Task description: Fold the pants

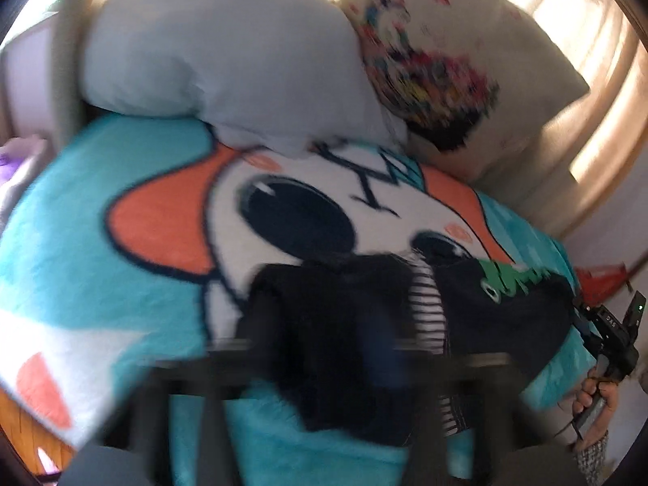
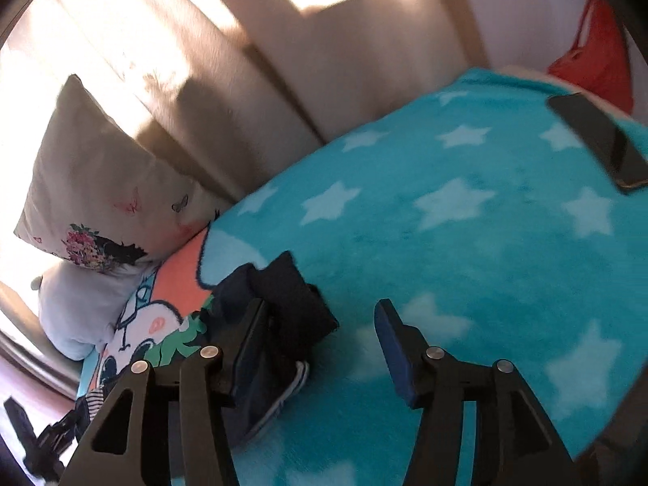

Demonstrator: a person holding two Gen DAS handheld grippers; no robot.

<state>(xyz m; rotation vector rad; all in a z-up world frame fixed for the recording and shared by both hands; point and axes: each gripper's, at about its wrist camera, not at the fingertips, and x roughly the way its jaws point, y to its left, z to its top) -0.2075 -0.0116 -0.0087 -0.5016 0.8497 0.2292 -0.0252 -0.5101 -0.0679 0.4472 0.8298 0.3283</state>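
Just ahead of the left gripper [image 1: 324, 348], the dark pants [image 1: 364, 324] are lying bunched on the turquoise cartoon blanket [image 1: 81, 243]. View is heavily motion-blurred; the fingers are showing as dark smears over the fabric, jaws are reading as closed, but I can't tell from the blur whether cloth is pinched between them. Striped trim and a green print are showing on the pants toward that gripper's right. Beyond the pants, a grey pillow [image 1: 210, 60] and a floral cushion [image 1: 445, 73] are leaning against the wall. Right gripper [image 2: 320, 336] is sitting with its jaws apart, nothing between them but star-patterned blanket; its left finger [image 2: 251, 340] is overlapping the edge of the folded pants [image 2: 291, 303]; contact unclear. Far ahead-right of it, a black phone [image 2: 599, 141] is lying on the blanket. A person's hand [image 1: 595, 401] is holding the right gripper's handle.
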